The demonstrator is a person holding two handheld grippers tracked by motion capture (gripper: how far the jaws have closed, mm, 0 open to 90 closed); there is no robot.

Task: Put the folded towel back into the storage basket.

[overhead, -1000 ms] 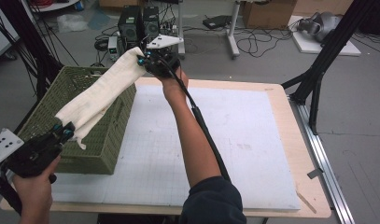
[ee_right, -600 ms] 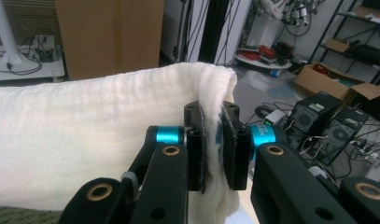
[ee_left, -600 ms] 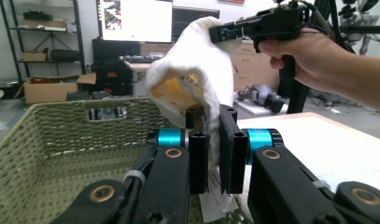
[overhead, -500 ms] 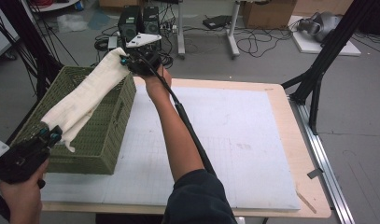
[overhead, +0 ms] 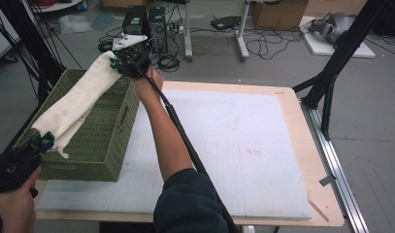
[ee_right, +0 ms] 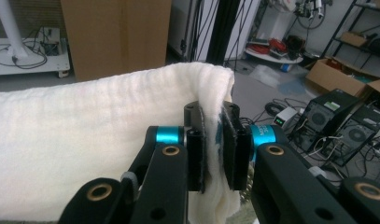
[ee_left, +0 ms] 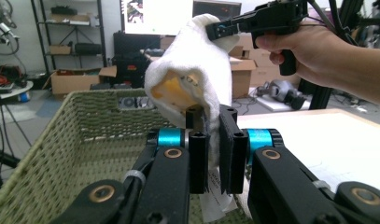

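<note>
A long cream towel (overhead: 78,104) hangs stretched over the green woven basket (overhead: 105,145) at the table's left. My left gripper (overhead: 42,141) is shut on the towel's near end, above the basket's near left corner. My right gripper (overhead: 118,62) is shut on the far end, above the basket's far rim. In the left gripper view the towel (ee_left: 192,70) rises from my left gripper (ee_left: 214,116) towards the right gripper (ee_left: 214,31), with the basket (ee_left: 61,140) below. In the right gripper view the towel (ee_right: 85,140) folds over my right gripper (ee_right: 214,114), pinched between the pads.
A white mat (overhead: 234,145) covers the wooden table (overhead: 326,213) to the right of the basket. Black frame legs (overhead: 331,73) stand at the far right and along the left. Computer towers (overhead: 149,22) and cables lie on the floor behind the table.
The right hand has carried its towel end leftwards, from the mat's edge to above the basket's far rim. The left hand has drifted slightly left. Both grips hold.
</note>
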